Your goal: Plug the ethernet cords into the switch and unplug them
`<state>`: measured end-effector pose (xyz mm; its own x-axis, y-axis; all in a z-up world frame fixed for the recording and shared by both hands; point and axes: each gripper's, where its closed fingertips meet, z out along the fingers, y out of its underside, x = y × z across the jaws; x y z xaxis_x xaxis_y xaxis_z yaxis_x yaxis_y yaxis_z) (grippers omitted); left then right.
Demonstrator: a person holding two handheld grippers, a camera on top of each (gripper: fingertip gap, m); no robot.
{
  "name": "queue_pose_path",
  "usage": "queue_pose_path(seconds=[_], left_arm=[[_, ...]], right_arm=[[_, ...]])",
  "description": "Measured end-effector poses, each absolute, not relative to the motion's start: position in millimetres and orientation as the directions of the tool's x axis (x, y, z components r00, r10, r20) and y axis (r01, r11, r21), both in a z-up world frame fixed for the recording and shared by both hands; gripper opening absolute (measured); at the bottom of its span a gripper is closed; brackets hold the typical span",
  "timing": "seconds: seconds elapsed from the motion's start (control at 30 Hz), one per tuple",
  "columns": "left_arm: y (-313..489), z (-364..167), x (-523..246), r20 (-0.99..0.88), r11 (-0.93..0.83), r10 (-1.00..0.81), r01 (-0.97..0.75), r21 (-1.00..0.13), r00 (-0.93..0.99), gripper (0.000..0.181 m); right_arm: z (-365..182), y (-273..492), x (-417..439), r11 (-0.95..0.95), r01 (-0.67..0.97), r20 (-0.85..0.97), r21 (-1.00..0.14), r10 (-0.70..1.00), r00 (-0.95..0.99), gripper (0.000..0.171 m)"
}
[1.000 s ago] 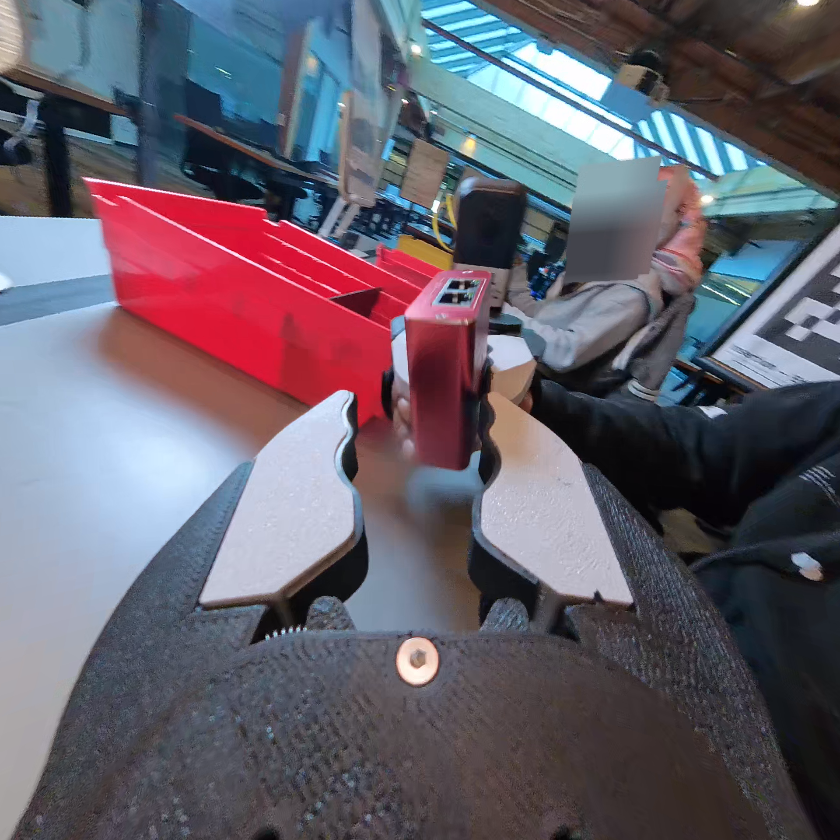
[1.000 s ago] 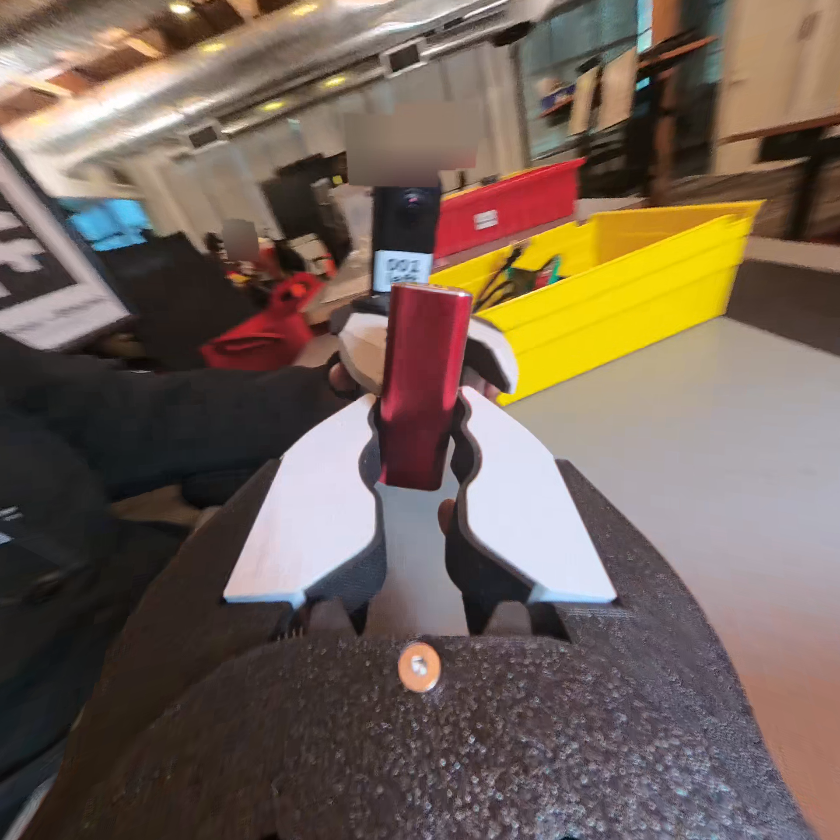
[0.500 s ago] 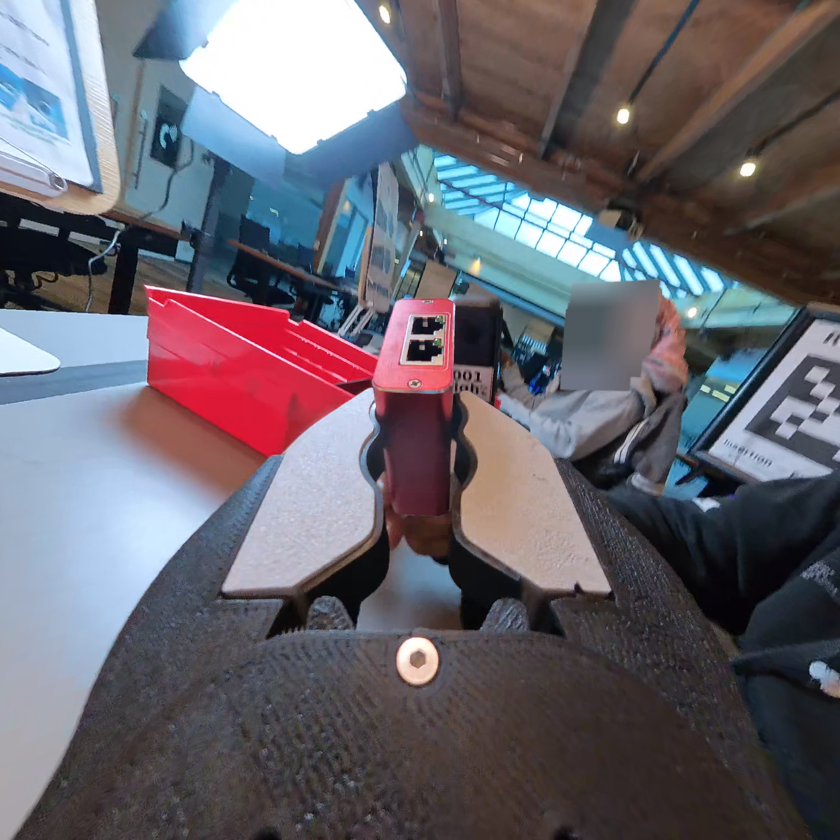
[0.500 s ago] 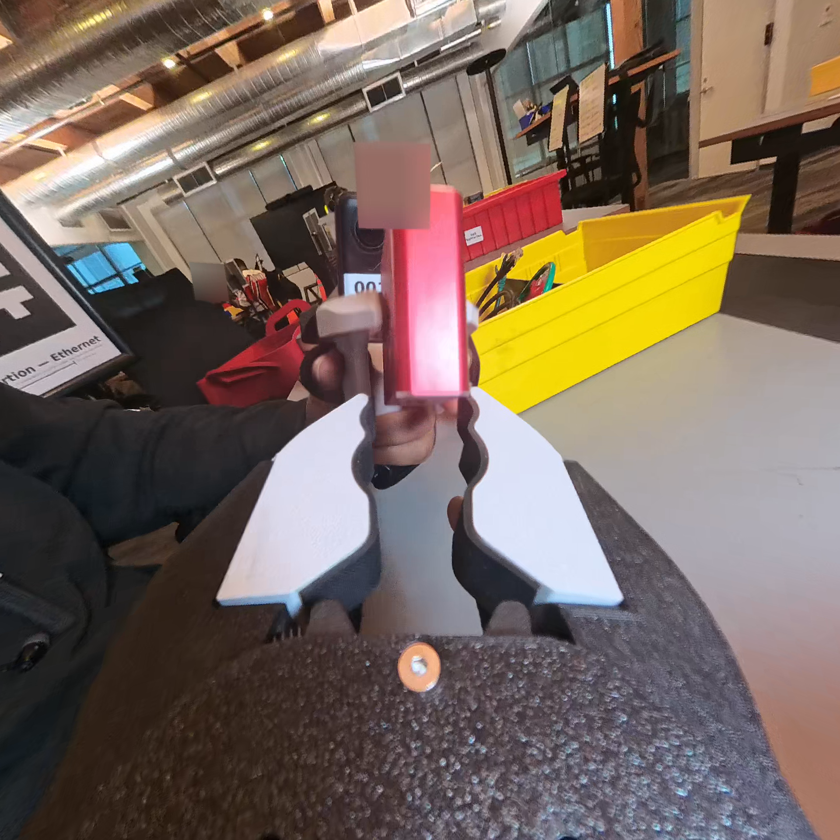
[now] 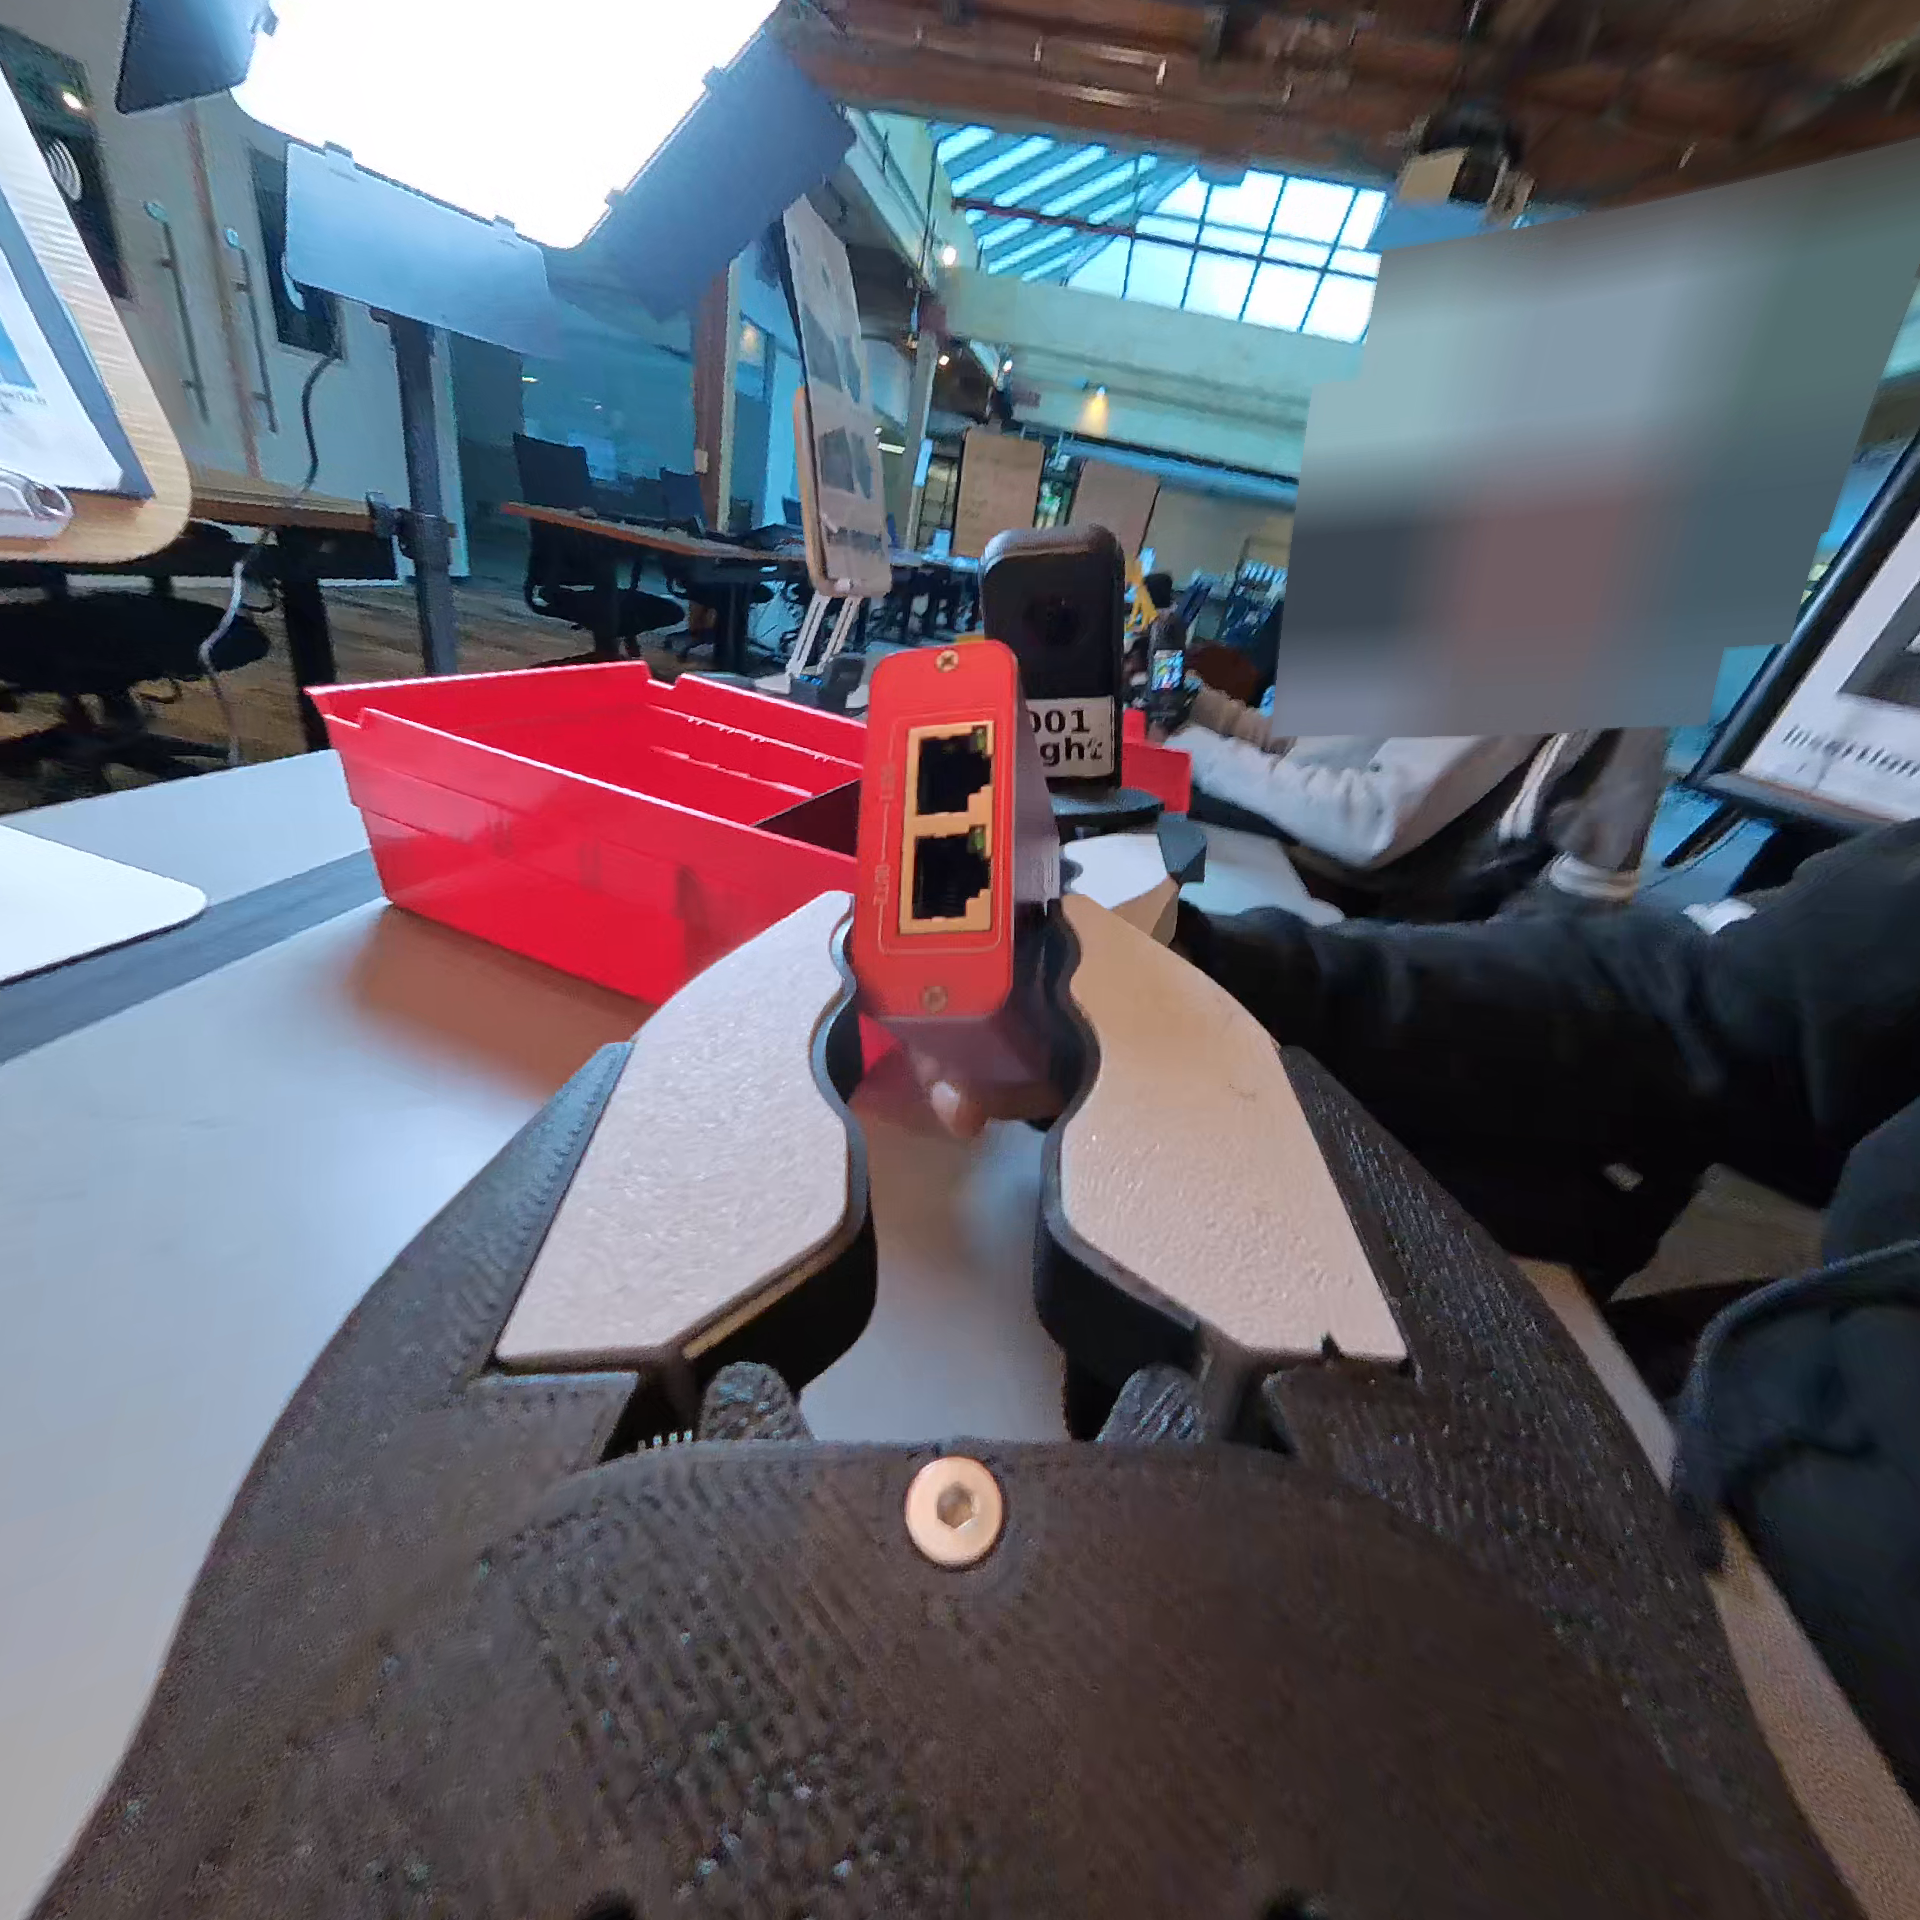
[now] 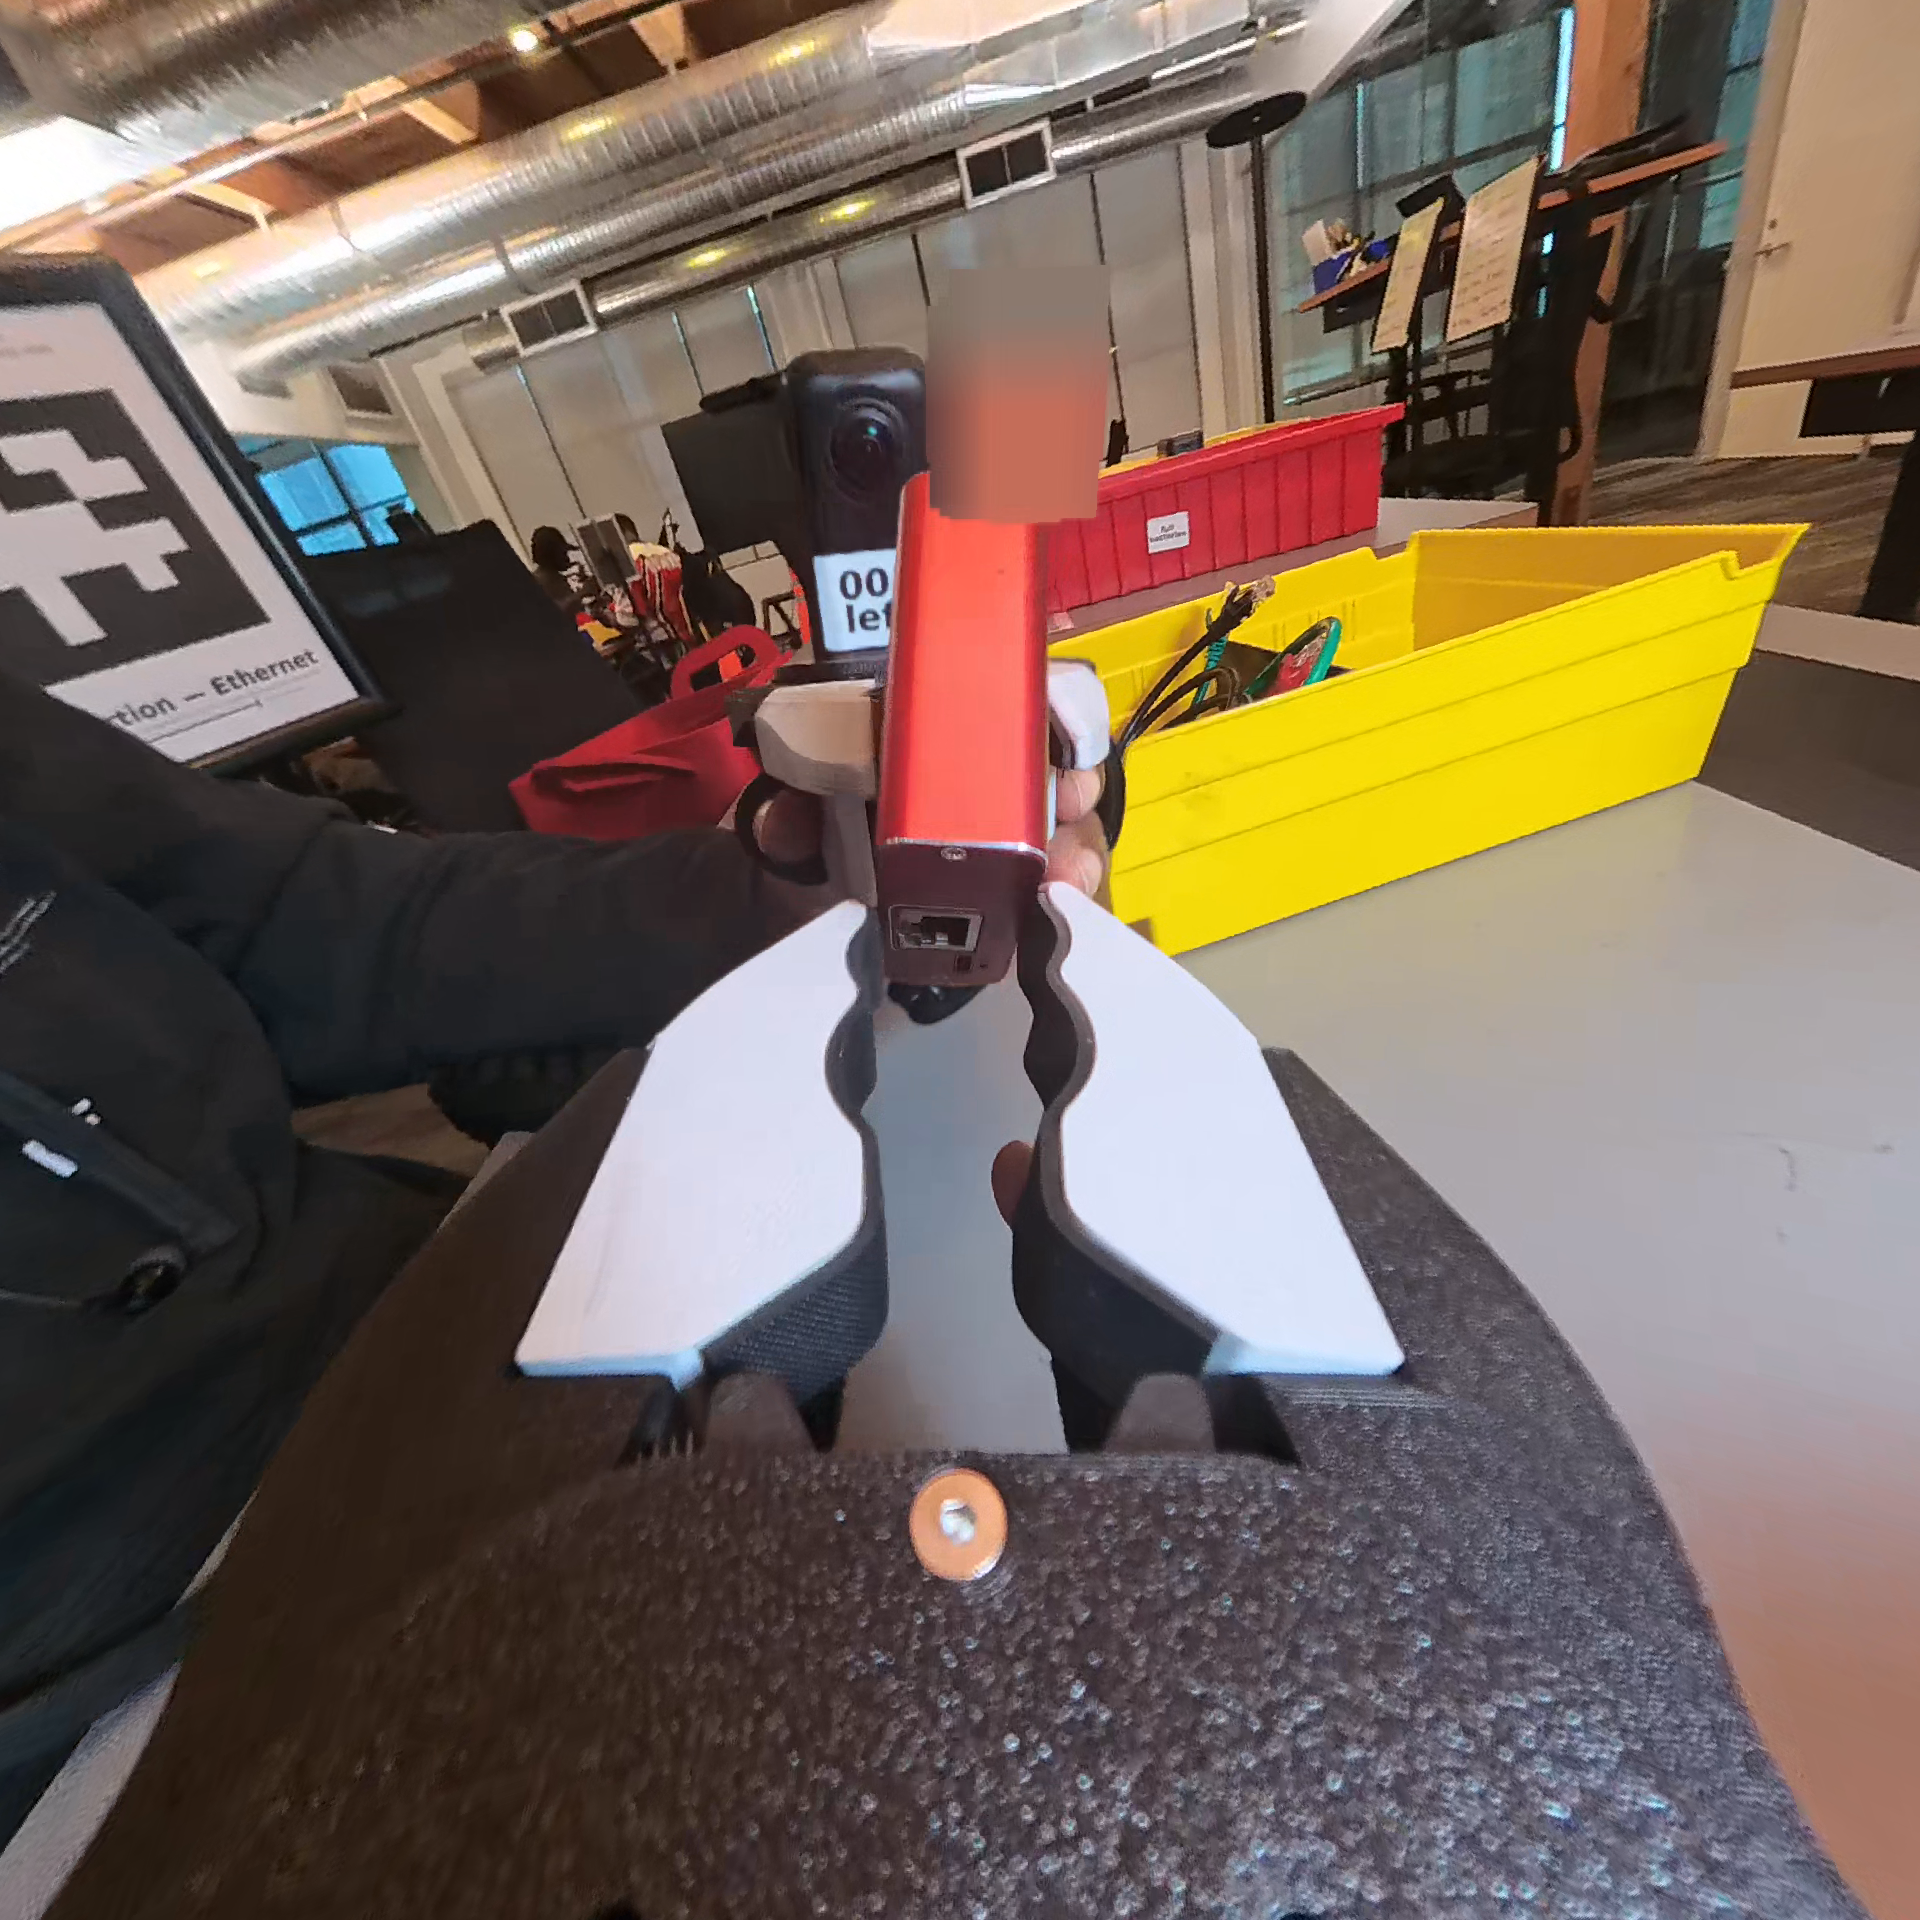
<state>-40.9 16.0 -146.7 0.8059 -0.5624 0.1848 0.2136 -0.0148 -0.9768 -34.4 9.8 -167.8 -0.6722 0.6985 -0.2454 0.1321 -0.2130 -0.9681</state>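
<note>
Looking along the left gripper (image 5: 951,956), I see its jaws closed on the red switch (image 5: 935,831), which stands upright above the grey table (image 5: 208,1143). The two-port face of the switch is turned toward this camera, and both ports are empty. In the right wrist view the same switch (image 6: 961,707) is clamped at mid-length by the left gripper's pale fingers (image 6: 805,732). Its single-port end points back at me.

The right gripper (image 6: 951,935) has its jaws at a narrow gap, with the tips flanking that near end of the switch. I cannot tell whether they press on it or only sit just beside it.

To the right and farther off, a yellow bin (image 6: 1455,727) holds a tangle of ethernet cords (image 6: 1226,665). One connector sticks up above its rim. On the left side of the table, beyond the switch, a red bin (image 5: 582,821) sits near the far edge. A black sleeve (image 5: 1507,1018) reaches in from the right of the left wrist view.
</note>
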Motion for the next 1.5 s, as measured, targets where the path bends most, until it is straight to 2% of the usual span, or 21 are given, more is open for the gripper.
queue_pose_path(seconds=[0.13,0.23,0.3,0.37,0.47,0.57,0.63,0.73,0.8,0.93,1.03,1.17,1.27,1.37,1.5], left_arm=[[17,-152,-38,0.129,-0.030,-0.542,0.134,-0.990,0.830,0.033],[22,-154,-43,0.228,-0.101,-0.514,0.205,-0.974,0.827,0.031],[27,-156,-53,0.309,-0.136,-0.442,0.277,-0.951,0.842,0.028],[32,-163,-68,0.429,-0.173,-0.348,0.392,-0.903,0.834,0.027],[38,-181,-85,0.601,-0.225,-0.245,0.558,-0.798,0.761,0.027],[41,-197,-89,0.706,-0.282,-0.195,0.651,-0.705,0.681,0.027],[42,-202,-84,0.756,-0.315,-0.191,0.690,-0.652,0.627,0.027],[40,-201,-69,0.817,-0.389,-0.232,0.720,-0.575,0.528,0.027],[39,-200,-60,0.828,-0.428,-0.259,0.709,-0.560,0.498,0.027],[38,-200,-50,0.834,-0.472,-0.307,0.687,-0.552,0.459,0.028],[31,-183,-40,0.744,-0.455,-0.439,0.590,-0.668,0.504,0.034],[21,-162,-41,0.482,-0.291,-0.533,0.384,-0.876,0.696,0.056],[16,-158,-37,0.319,-0.213,-0.555,0.239,-0.947,0.768,0.065],[16,-163,-32,0.345,-0.242,-0.572,0.249,-0.938,0.744,0.069],[20,-169,-37,0.304,-0.233,-0.536,0.208,-0.950,0.788,0.072]], right_arm=[[-172,13,-30,-0.196,0.166,-0.256,-0.966,0.680,-0.687,0.025],[-171,21,-34,-0.196,0.155,-0.249,-0.968,0.722,-0.645,0.025],[-172,35,-44,-0.167,0.115,-0.203,-0.979,0.815,-0.543,0.026],[-168,55,-52,-0.053,0.032,-0.062,-0.998,0.925,-0.375,0.029],[-170,68,-59,0.255,0.041,0.245,-0.966,0.956,-0.162,0.055],[-189,57,-67,0.636,0.155,0.632,-0.756,0.771,-0.084,0.074],[-196,49,-75,0.720,0.193,0.724,-0.666,0.687,-0.063,0.081],[-202,51,-84,0.752,0.210,0.759,-0.625,0.648,-0.058,0.085],[-211,53,-84,0.747,0.218,0.746,-0.628,0.658,-0.106,0.077],[-211,50,-75,0.720,0.210,0.703,-0.661,0.693,-0.159,0.076],[-202,48,-69,0.563,0.195,0.527,-0.803,0.824,-0.210,0.075],[-185,35,-56,0.217,0.181,0.139,-0.959,0.920,-0.367,0.075],[-180,23,-43,0.075,0.191,-0.033,-0.979,0.862,-0.505,0.075],[-182,18,-35,0.009,0.206,-0.115,-0.979,0.805,-0.582,0.075],[-185,17,-33,0.028,0.222,-0.113,-0.975,0.794,-0.597,0.075]])
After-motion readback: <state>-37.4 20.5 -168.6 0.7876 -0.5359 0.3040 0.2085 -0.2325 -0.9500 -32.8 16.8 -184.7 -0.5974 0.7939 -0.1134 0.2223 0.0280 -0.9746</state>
